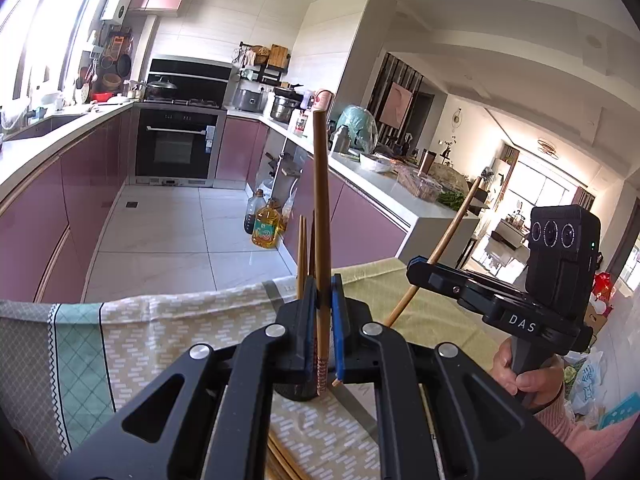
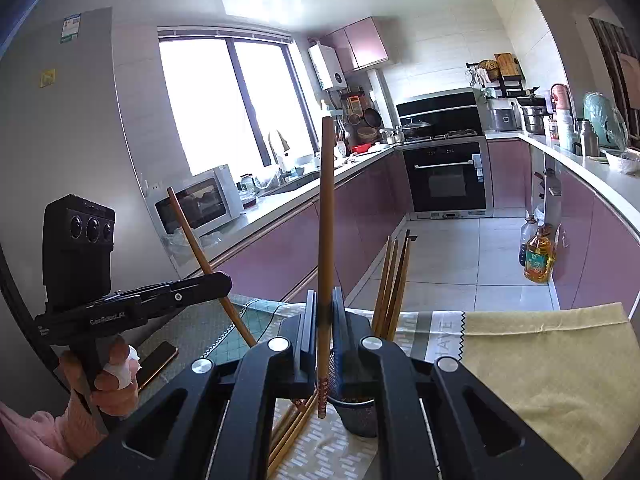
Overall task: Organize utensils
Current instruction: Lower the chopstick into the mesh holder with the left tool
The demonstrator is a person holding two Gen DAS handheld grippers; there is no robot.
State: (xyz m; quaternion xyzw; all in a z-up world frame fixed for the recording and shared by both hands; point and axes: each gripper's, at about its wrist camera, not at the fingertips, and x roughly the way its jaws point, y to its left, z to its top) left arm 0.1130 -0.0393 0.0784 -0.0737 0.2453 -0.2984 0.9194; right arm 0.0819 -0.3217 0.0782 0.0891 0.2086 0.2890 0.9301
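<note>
I hold one chopstick in each gripper: my left gripper [image 1: 323, 300] is clamped on a chopstick [image 1: 321, 208] standing nearly upright, and my right gripper [image 2: 323, 312] pinches another chopstick [image 2: 325, 216] low on its shaft, near the patterned end. They look light, stiff and smooth, so they may pivot or slip unless gripped nearer the middle. In the dark holder [image 2: 358, 414] on the cloth-covered worktop [image 2: 540, 360] about four more stand, and several lie loose beside it.

Smooth wooden chopstick [image 1: 321, 208], woven cloth [image 1: 168, 332]
</note>
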